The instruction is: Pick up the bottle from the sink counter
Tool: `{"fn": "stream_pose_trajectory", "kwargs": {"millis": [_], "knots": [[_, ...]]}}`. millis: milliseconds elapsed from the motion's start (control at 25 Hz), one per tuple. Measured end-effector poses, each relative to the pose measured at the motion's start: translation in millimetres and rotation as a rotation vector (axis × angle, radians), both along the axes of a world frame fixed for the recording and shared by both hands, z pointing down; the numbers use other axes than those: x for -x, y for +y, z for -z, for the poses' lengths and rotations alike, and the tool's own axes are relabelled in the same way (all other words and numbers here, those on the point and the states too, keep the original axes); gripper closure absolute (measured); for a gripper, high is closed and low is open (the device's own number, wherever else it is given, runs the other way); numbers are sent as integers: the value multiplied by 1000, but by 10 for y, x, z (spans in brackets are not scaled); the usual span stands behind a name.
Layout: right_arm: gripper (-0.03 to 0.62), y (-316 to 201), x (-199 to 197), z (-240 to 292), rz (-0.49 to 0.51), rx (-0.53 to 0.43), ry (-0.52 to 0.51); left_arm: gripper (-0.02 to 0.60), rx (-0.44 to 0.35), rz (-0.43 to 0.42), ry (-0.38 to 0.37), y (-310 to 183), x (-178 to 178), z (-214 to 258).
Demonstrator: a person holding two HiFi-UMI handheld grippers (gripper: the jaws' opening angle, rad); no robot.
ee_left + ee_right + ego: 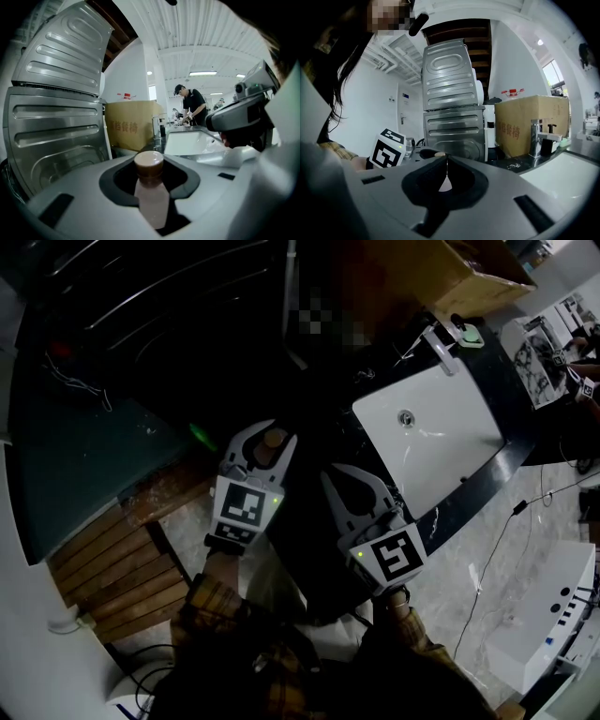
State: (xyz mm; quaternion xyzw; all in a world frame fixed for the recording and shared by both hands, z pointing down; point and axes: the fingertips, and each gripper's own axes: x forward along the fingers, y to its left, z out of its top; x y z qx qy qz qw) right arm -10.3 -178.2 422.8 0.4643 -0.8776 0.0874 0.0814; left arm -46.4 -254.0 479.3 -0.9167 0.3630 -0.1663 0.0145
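Note:
A small pale bottle [151, 190] with a brown cap [149, 161] stands upright between the jaws of my left gripper [150, 157], which press on its body from both sides. From the head view the cap [274, 439] shows between the left gripper [265, 435] fingers, held over the dark counter left of the sink. My right gripper [339, 482] hovers just to the right of it, jaws closed to a thin slit with nothing between them [446, 161]. The left gripper's marker cube [386, 149] shows at the left in the right gripper view.
A white sink basin [441, 437] with a faucet [441, 348] lies ahead on the right in the dark counter [487, 479]. A cardboard box [450, 273] stands behind it, and ribbed steel appliances [51, 108] stand on the left. A person [190, 105] works far off.

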Motion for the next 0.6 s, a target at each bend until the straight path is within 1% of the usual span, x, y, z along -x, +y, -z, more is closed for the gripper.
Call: {"fn": "stream_pose_trajectory", "kwargs": {"millis": [120, 320, 600], "knots": [[577, 6, -1, 8, 2, 1, 3, 454, 2, -10, 6, 21, -3, 28], [577, 9, -14, 71, 6, -7, 9, 456, -17, -19, 15, 50, -15, 182], [577, 69, -25, 303, 3, -54, 3, 456, -61, -46, 37, 194, -43, 529]]}}
